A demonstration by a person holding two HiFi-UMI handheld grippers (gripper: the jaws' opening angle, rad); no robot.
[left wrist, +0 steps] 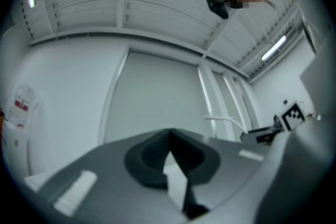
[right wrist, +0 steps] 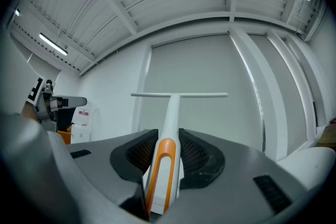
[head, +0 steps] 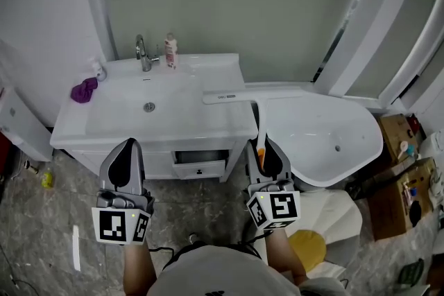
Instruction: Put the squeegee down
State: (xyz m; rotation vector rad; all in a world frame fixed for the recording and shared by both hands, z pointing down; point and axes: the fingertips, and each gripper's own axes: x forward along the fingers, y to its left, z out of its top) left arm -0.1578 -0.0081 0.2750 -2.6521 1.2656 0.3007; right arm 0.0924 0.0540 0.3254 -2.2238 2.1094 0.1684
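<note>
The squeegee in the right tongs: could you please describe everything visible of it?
The squeegee is T-shaped: a slim white plastic-looking handle with an orange inset at the grip end, and a long white blade bar across the far end. The right tongs clamp the orange part, so it points away from the person. In the head view the blade lies over the right end of the sink counter; contact cannot be judged.

white rectangular washbasin (head: pixel 182 114) | chrome tap (head: pixel 143 53) at its back rim | pink-and-white bottle (head: pixel 170 52) just right of tap | crumpled purple cloth (head: pixel 84 89) on basin's left corner | glossy white tub (head: pixel 326 142) right of basin | brown cardboard box (head: pixel 395 201) far right | grey marbled floor (head: pixel 41 239)
</note>
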